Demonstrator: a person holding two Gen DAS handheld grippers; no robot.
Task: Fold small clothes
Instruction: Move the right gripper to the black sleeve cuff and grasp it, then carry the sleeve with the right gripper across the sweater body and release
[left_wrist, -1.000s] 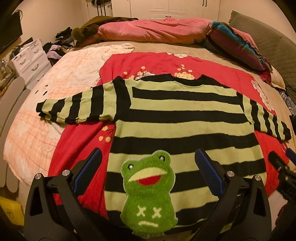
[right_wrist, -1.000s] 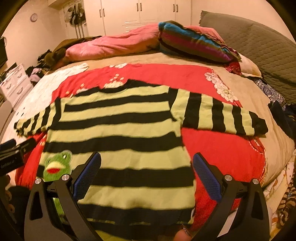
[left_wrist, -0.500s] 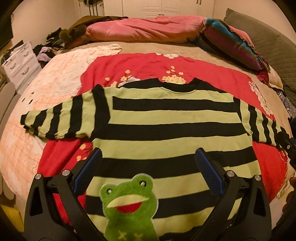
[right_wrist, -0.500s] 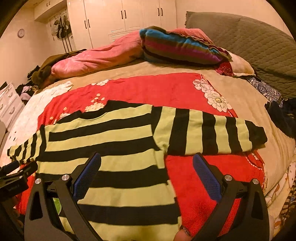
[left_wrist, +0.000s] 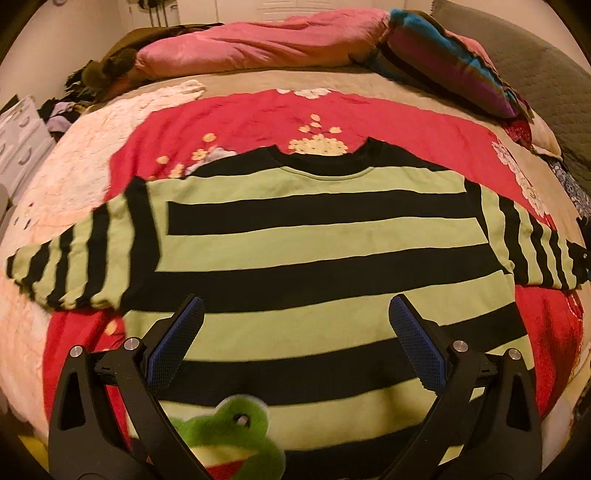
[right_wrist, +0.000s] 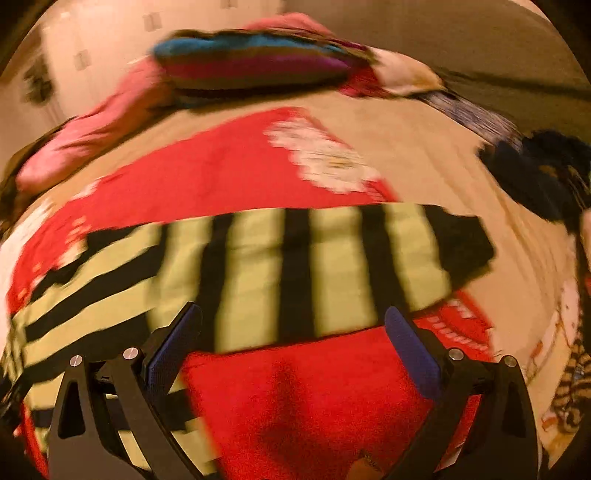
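Observation:
A small green-and-black striped sweater (left_wrist: 314, 236) lies flat on a red floral blanket (left_wrist: 258, 122), both sleeves spread out. A fuzzy green frog patch (left_wrist: 232, 435) sits at its lower hem. My left gripper (left_wrist: 295, 314) hovers open over the lower body of the sweater, holding nothing. In the right wrist view, which is blurred, the sweater's right sleeve (right_wrist: 325, 266) stretches across with its black cuff (right_wrist: 465, 247) at the right. My right gripper (right_wrist: 291, 325) is open just in front of that sleeve's lower edge, empty.
Pink bedding (left_wrist: 251, 44) and a striped pillow (left_wrist: 454, 66) lie at the head of the bed. White drawers (left_wrist: 18, 140) stand at the left. A dark garment (right_wrist: 543, 173) lies at the bed's right side, with a grey headboard (left_wrist: 546, 74) behind.
Both grippers moved forward over the sweater. The left one now sits above the frog patch; the right one swung right, toward the right sleeve. Both stayed open.

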